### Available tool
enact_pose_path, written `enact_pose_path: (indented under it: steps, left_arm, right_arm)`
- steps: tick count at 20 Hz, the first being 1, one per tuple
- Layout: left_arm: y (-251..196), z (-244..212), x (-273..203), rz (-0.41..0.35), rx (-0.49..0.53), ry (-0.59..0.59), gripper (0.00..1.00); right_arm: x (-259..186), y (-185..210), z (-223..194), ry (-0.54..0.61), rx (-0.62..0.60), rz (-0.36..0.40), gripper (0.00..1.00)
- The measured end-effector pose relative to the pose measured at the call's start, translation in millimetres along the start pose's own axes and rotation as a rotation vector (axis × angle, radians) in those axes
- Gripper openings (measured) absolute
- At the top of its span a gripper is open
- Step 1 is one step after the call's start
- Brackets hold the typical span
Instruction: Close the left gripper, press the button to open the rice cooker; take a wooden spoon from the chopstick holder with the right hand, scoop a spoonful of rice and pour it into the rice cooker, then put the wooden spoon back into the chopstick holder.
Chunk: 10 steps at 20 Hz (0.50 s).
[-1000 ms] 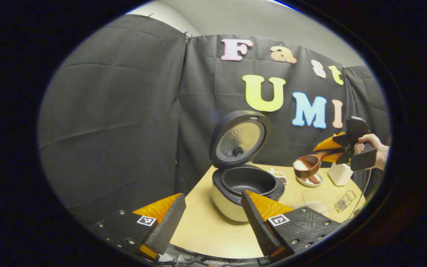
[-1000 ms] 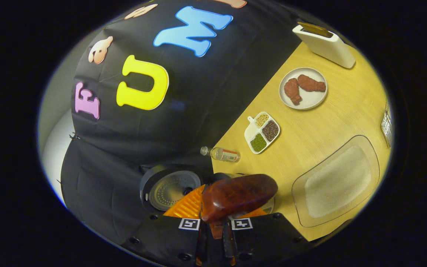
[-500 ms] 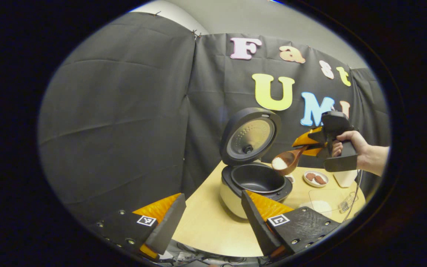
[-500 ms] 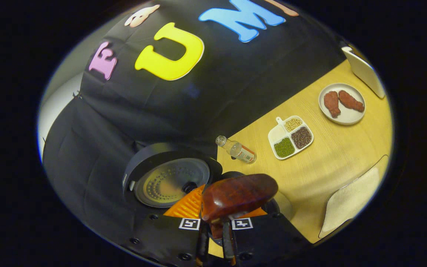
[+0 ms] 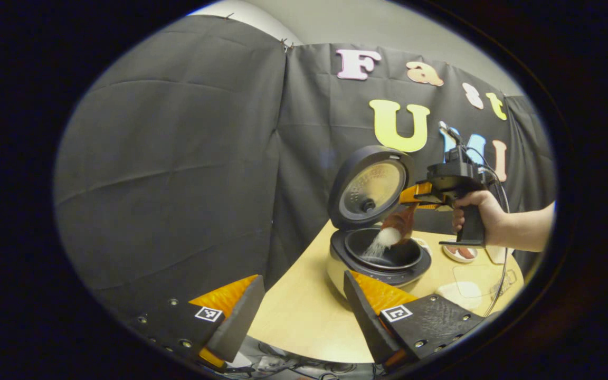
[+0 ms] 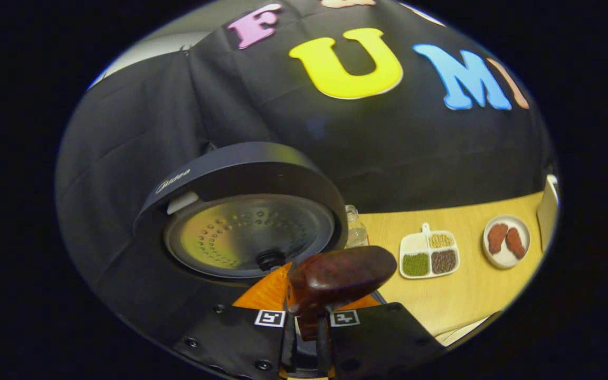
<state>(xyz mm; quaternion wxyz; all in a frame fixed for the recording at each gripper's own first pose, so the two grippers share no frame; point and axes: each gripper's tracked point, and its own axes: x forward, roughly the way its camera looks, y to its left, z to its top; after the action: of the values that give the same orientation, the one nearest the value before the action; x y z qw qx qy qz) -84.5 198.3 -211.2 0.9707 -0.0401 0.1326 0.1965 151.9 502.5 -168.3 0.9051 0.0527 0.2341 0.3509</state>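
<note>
While the rice cooker (image 5: 375, 253) stands with its lid (image 5: 370, 187) raised on the table (image 5: 298, 322), we see our right gripper (image 5: 415, 195) clenched on the wooden spoon (image 6: 338, 277), tipped over the pot; rice (image 5: 380, 244) streams from the bowl into the inner pot; our left gripper (image 5: 301, 303) hangs near, jaws released and holding nothing; a sectioned dish (image 6: 430, 257) and a plate (image 6: 505, 241) lie to the right.

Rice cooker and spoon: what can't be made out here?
- Pot floor, left gripper view: hidden by its rim; rice level unknown.
- Spoon bowl, right gripper view: only its back shows.
- Cooker button, left gripper view: covered by the left gripper.
- Plate, left gripper view: behind the hand.
</note>
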Motion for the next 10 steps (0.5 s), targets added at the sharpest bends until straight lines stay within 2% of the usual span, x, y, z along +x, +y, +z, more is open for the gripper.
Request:
enact_pose_path:
  steps: [3, 4, 5, 10]
  left_arm:
    - [3, -4, 4, 0.010, -0.011, 0.008, 0.93]
    - [4, -5, 6, 0.012, -0.015, 0.010, 0.93]
    - [5, -5, 6, 0.014, -0.016, 0.010, 0.93]
    - [7, -7, 8, 0.019, -0.018, 0.012, 0.93]
  right_arm:
    - [5, 9, -6, -0.006, -0.107, 0.018, 0.17]
    - [12, 9, -9, -0.002, -0.131, 0.016, 0.13]
    - [14, 10, -10, -0.002, -0.152, 0.012, 0.17]
    - [15, 7, -7, -0.030, -0.303, -0.004, 0.17]
